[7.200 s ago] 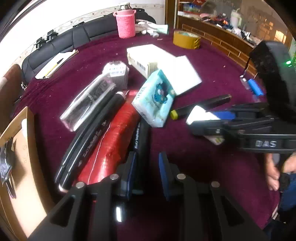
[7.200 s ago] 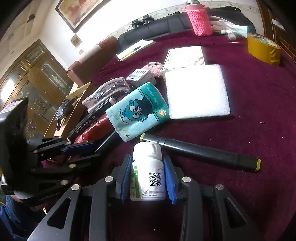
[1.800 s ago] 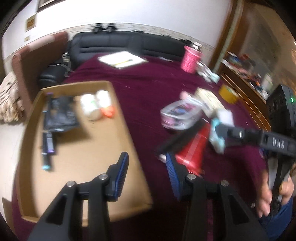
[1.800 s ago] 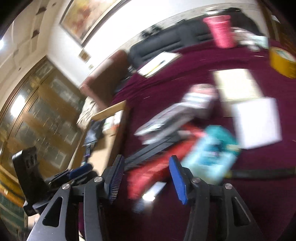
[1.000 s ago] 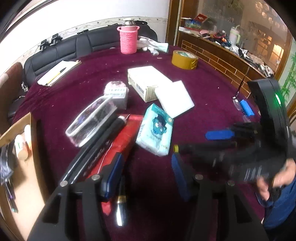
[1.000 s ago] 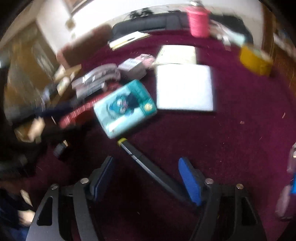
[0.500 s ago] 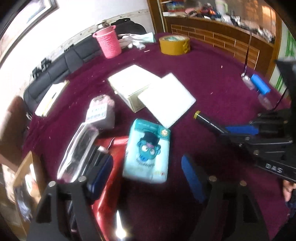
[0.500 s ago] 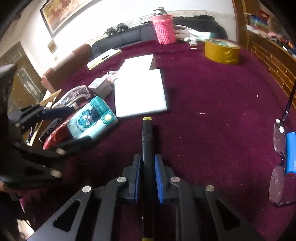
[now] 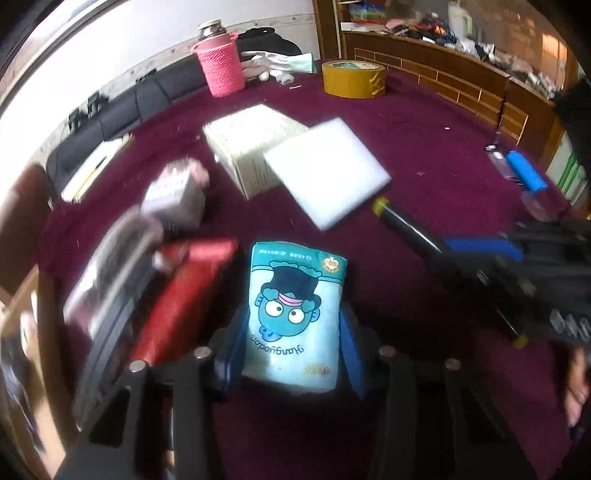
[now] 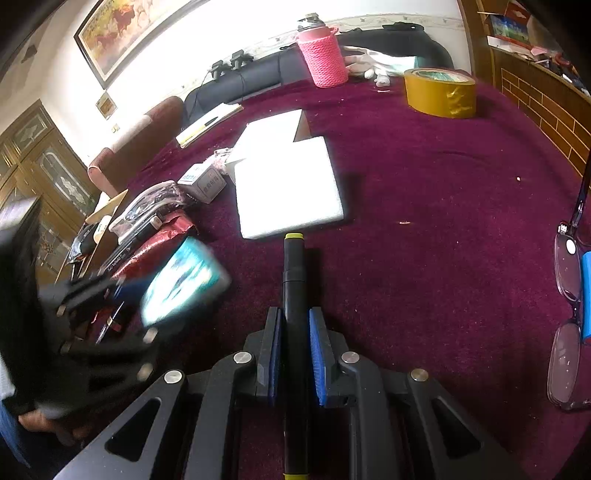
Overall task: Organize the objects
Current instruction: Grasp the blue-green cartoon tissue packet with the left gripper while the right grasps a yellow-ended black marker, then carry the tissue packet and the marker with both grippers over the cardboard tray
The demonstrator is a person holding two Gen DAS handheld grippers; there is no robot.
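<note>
On maroon worktop (image 10: pixel 424 192): left tongs (image 9: pixel 291 343) just closed onto teal tissue pack (image 9: pixel 295 314); right tongs (image 10: pixel 295 339) clamped on black marker (image 10: pixel 294 280).

Both wrist views look down, sharing the maroon table (image 9: pixel 424 155).

home living room: sofa (image 10: pixel 255 79), framed painting (image 10: pixel 122 33), wood cabinets (image 10: pixel 48 173).

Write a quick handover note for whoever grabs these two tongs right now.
Left tongs: just closing around the teal cartoon tissue pack, pads at its sides.
Right tongs: shut on the black marker with yellow caps.
Done: some items lie in the cardboard tray.
Left: both held items, red foil packet, clear plastic case, small grey box.
</note>
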